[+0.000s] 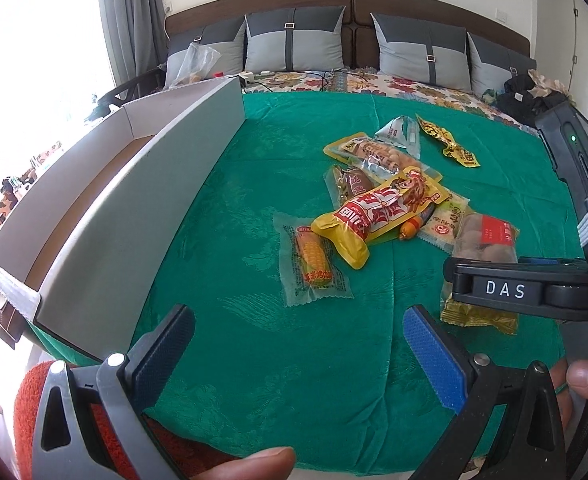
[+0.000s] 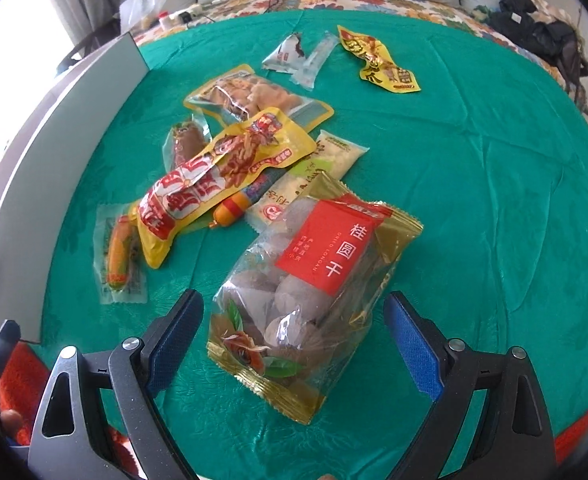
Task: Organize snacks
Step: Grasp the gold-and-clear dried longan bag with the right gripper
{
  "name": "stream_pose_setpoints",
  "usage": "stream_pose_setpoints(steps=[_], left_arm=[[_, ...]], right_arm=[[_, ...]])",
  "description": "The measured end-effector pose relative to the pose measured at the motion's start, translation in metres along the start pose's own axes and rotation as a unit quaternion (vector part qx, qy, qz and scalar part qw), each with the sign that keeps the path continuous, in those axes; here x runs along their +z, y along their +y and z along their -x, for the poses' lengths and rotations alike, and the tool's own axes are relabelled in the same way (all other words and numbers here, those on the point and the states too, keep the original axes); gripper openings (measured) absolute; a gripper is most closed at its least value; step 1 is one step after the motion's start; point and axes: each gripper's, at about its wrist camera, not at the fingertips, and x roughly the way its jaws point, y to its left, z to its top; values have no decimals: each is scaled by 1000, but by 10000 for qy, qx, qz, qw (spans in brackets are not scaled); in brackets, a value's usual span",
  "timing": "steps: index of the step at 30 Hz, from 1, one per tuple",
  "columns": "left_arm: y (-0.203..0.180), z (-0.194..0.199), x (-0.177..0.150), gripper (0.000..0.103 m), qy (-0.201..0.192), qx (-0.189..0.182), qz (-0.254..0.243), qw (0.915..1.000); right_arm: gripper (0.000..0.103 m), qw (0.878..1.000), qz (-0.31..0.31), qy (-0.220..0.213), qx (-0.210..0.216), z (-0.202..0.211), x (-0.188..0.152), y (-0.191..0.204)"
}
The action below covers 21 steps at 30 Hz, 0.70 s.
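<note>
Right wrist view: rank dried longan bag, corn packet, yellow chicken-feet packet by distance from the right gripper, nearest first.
From the right gripper, open:
1. Dried longan bag: directly between the fingers, centre.
2. Corn packet: off to the left, near the box wall.
3. Yellow chicken-feet packet: far side of the green cloth, upper right.

Emerald-green damask cloth with tonal leaf pattern. Clear dried-longan bag, gold-trimmed, red label, white characters. Yellow-and-red foil pouch. Clear corn-cob packet, yellow kernels. Grey-white cardboard box. Blue-padded gripper fingers.
</note>
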Motion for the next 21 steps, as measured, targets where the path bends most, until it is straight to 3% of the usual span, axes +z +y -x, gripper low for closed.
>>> stream_pose_setpoints(steps=[3,5,8,12,21], left_arm=[[1,-5,-3,103,84,8,-55,9999],[2,-14,-3,103,270,-53,43,9996],[1,-26,-3,103,503,-140,153,9985],[-5,-41,-10,103,696,-67,89,9975],[-6,-65,-19,103,1101,121,28,9938]], right_arm=[[90,9997,-79,-183,168,8,-12,-22],[77,9992,-122,-274,260,15,-17,-36],[76,9980,-112,-456,427,29,-27,-58],[76,9963,-132,-772,347,38,-45,-81],[78,9948,122,-1004,129,30,-48,-84]])
